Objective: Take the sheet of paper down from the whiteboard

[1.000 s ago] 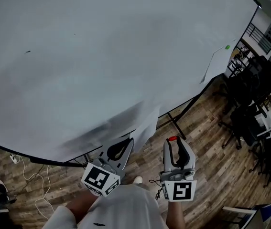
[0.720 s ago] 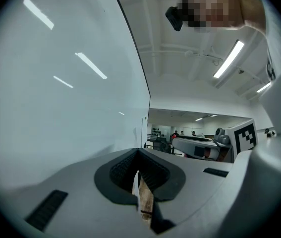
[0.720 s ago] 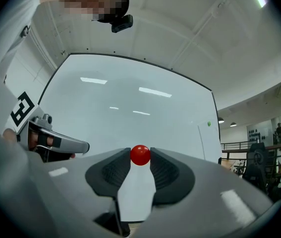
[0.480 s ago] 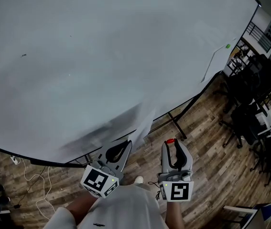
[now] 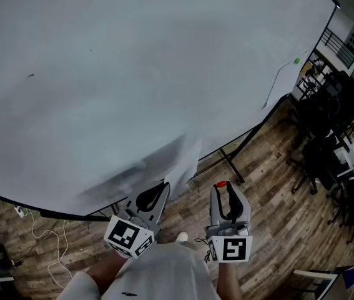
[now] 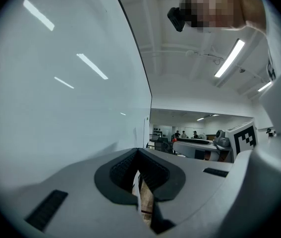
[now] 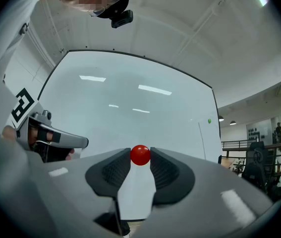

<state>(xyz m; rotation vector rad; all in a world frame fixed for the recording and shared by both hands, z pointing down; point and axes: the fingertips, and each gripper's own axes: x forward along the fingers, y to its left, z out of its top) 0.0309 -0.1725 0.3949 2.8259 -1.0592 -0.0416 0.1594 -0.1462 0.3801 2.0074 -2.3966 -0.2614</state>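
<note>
Two sheets are in sight. The one I am after, the sheet of paper [image 5: 188, 161], is pinched by one edge in my left gripper [image 5: 159, 191], whose jaws are pressed together on it. From there it runs up across the bottom edge of the whiteboard [image 5: 133, 74]; I cannot tell whether it touches the board. My right gripper [image 5: 224, 189] is squeezed on a red magnet [image 7: 140, 155] at the jaw tips, clear of the board. With nothing pinning it, I judge the sheet free to come away. The step to do well is drawing it back and down evenly, with a firm pinch so the thin edge does not slip, and with the paper clear of the right gripper. The round magnet also needs steady pressure or it may pop out. Counting: one whiteboard, two grippers, two sheets and two magnets, since the second sheet [image 5: 281, 83] hangs far off at the board's right end under a green magnet [image 5: 297, 60].
</note>
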